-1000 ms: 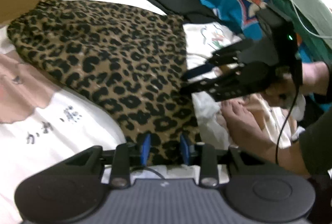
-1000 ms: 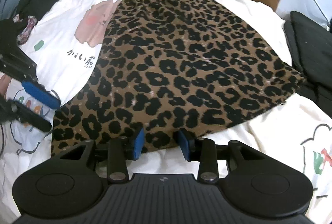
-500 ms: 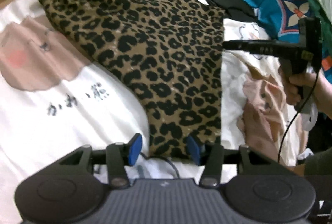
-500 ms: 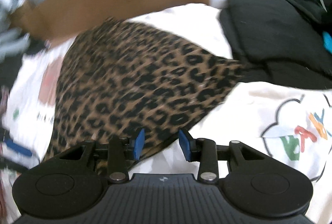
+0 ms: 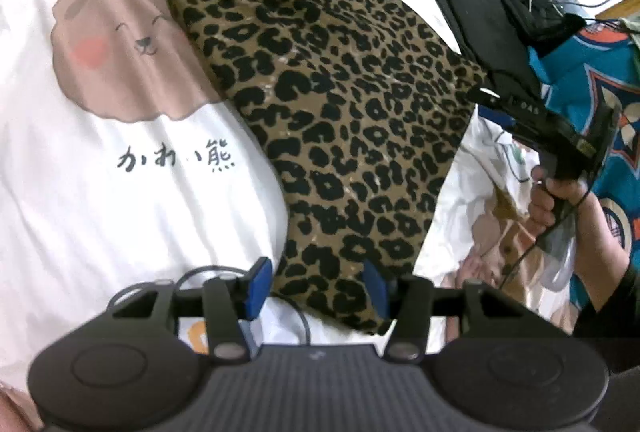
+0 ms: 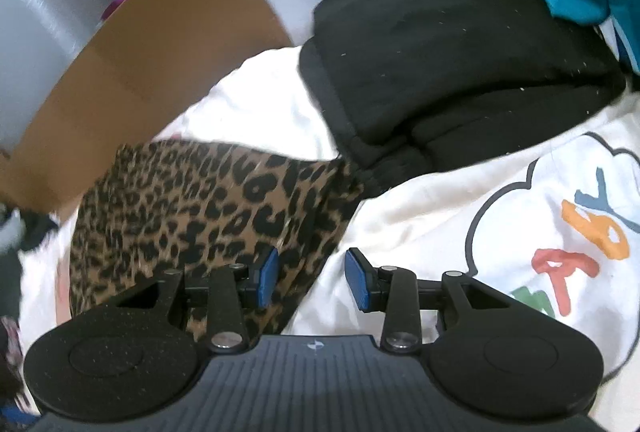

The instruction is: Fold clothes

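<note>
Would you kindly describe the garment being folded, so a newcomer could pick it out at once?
Start at the white bedsheet printed with a pink bear. The leopard-print garment lies flat across it, running from the cardboard at the far edge down to the near claw. It is the only spotted brown-and-black piece; the neighbouring black clothes are plain.

The folded garment (image 5: 340, 103) lies on the bedsheet (image 5: 100, 191), running from the far edge toward the near edge. The bear print (image 5: 120, 51) sits to its left; the dark clothing pile (image 5: 488, 27) lies against its far right corner. The cardboard (image 6: 152, 43) stands behind the sheet's far edge, and the lettered print (image 6: 580, 244) lies right of the garment.
</note>
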### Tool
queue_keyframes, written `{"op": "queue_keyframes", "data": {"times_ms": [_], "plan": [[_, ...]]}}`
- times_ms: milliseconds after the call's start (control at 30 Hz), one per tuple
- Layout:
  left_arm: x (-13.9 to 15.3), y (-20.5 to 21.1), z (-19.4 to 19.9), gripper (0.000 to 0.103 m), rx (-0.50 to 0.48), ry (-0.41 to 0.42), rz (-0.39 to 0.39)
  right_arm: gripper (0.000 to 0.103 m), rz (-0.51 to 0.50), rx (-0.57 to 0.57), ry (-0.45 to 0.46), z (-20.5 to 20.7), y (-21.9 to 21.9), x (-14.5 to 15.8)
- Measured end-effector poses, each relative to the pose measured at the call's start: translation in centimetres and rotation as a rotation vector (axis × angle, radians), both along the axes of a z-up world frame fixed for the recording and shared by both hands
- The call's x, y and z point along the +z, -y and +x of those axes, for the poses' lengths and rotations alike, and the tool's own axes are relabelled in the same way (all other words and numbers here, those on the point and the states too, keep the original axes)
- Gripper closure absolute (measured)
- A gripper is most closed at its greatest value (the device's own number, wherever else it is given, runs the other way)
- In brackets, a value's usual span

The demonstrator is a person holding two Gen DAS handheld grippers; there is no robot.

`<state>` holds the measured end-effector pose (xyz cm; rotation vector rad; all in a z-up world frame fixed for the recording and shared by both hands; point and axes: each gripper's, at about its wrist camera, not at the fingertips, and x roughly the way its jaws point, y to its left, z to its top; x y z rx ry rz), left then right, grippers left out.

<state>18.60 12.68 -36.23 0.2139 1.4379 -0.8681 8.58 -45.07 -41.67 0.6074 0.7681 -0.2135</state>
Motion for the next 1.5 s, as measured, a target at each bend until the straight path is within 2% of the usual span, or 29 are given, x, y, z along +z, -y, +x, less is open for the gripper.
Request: {"op": "queue_keyframes", "data": {"times_ms": [267,367,467,600,800,867,900,933,967,1000,1100,1233,1500], "plan": [[-0.2,-1.1,-0.8,0.049,0.178,0.008,-0.004,0.059,0.119,-0.057,0.041,1.3,1.8,-1.9],[-0.8,-1.5,-1.1,0.049,0.252,0.002,-0.005,0.059,0.190,-0.089,0.060,1.5,2.2,-2.6],[-1.5,-1.6,-1.6,0.049,0.307,-0.008,-0.021,0.059,0.310,-0.139,0.086,1.4,3.0,-3.0],[-2.5,-2.0,-2.7,0.049,0.369,-0.037,-0.030,0.060,0.370,-0.141,0.135,1.4,3.1,-2.5],[-4.0,-3.9,-4.1,0.049,0.505,-0.089,-0.067,0.060,0.373,-0.139,0.134,2.1,3.5,-2.7],[-4.4,-4.4,-4.6,0.049,0.530,-0.100,-0.075,0.064,0.383,-0.148,0.128,2.3,3.7,-3.2],[-4.6,-4.7,-4.8,0.049,0.541,-0.105,-0.079,0.074,0.386,-0.151,0.127,2.4,3.8,-3.4],[-4.7,-4.9,-5.0,0.049,0.551,-0.110,-0.085,0.078,0.383,-0.152,0.122,2.5,3.9,-3.5],[-4.8,-5.2,-5.2,0.049,0.561,-0.114,-0.097,0.091,0.374,-0.148,0.116,2.6,3.9,-3.5],[-4.9,-5.5,-5.5,0.049,0.573,-0.118,-0.112,0.100,0.363,-0.143,0.110,2.7,3.9,-3.5],[-5.3,-5.9,-6.1,0.049,0.602,-0.152,-0.179,0.099,0.346,-0.134,0.107,2.8,4.0,-3.2],[-6.5,-5.9,-6.6,0.049,0.644,-0.180,-0.212,0.099,0.352,-0.141,0.106,2.7,4.1,-3.4],[-8.5,-7.7,-7.3,0.046,0.829,-0.271,-0.314,0.100,0.355,-0.141,0.104,2.7,4.2,-3.7]]}}
